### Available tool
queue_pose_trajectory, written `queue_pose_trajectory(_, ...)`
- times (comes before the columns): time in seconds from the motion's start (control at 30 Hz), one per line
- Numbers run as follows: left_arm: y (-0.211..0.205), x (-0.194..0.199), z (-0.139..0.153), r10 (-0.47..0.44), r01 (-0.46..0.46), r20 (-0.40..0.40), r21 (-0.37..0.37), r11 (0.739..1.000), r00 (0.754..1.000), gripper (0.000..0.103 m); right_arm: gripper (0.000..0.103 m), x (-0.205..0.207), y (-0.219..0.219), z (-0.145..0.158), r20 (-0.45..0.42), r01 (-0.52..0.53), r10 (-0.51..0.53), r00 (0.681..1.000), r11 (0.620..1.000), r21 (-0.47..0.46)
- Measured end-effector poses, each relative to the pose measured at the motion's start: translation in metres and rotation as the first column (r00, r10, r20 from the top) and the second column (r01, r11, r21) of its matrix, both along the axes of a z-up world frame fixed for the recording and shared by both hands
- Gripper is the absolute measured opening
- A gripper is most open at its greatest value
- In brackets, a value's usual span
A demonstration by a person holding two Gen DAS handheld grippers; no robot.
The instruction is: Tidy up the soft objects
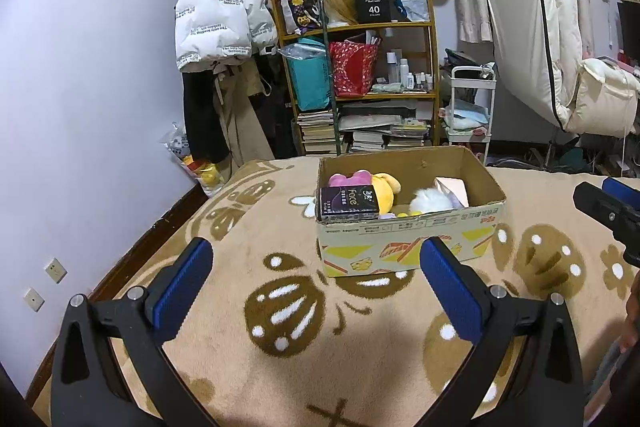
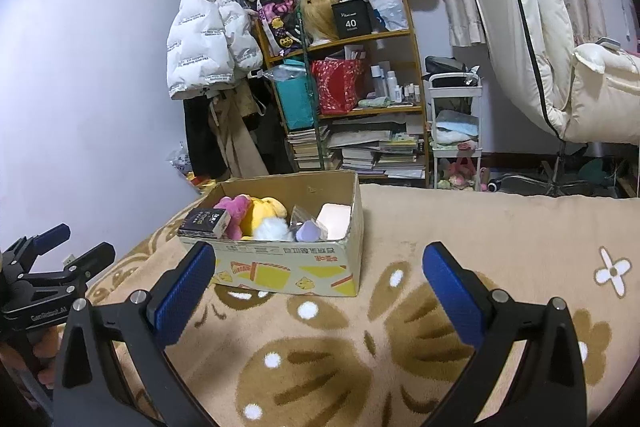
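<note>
Left gripper (image 1: pixel 316 259): hovering low over the beige plush blanket with brown flower shapes (image 1: pixel 288 311), blue-padded jaws spread wide apart and gripping nothing.
Right gripper (image 2: pixel 318 263): hanging above the same blanket (image 2: pixel 500 227), jaws likewise standing apart and empty.
Box: an open brown cardboard box with yellow and red print (image 1: pixel 404 247) is sitting on the blanket ahead of both grippers.
Box contents: a pink plush toy (image 1: pixel 349 179) and a yellow plush toy (image 1: pixel 387 187) are lying together at the left; a black tissue pack labelled "face" (image 1: pixel 349 203) is leaning at the left front corner; a white fluffy ball (image 1: pixel 431 201) is resting mid-box; a pale pink soft pack (image 1: pixel 452 189) is sitting at the right end.
Background: a wooden shelf crowded with bags and books (image 1: pixel 360 83) is standing against the curtain.
</note>
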State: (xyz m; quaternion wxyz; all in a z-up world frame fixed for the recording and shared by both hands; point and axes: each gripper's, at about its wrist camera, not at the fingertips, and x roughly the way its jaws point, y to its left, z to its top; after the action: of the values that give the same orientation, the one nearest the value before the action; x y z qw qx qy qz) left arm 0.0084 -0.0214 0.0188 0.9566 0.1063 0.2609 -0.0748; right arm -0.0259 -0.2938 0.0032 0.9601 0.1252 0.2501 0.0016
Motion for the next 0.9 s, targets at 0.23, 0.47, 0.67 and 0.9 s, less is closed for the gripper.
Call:
queue_pose_trajectory(0.23,-0.0002,0.0016,-0.0011,0.000,0.000,-0.007,0.006,1.000,1.000,0.102,0.103,0.0026,-0.0019,-0.0051,-0.015,0.006,-0.006,1.000,1.000,0.013)
queue_pose_trajectory(0.47,0.0001,0.0018,-0.0007,0.002,-0.002,-0.003,0.007,1.000,1.000,0.102,0.103,0.0029,-0.0036,-0.0053,-0.014,0.005,-0.005,1.000,1.000,0.010)
queue_pose_trajectory(0.67,-0.0002,0.0016,-0.0009,0.000,0.000,-0.005,0.006,1.000,1.000,0.102,0.103,0.0026,-0.0022,-0.0045,-0.015,0.006,-0.006,1.000,1.000,0.011)
queue_pose_trajectory(0.9,-0.0010,0.0011,-0.0030,-0.006,0.006,-0.012,0.006,1.000,1.000,0.102,0.103,0.0028,-0.0017,-0.0044,-0.016,0.006,-0.006,1.000,1.000,0.013)
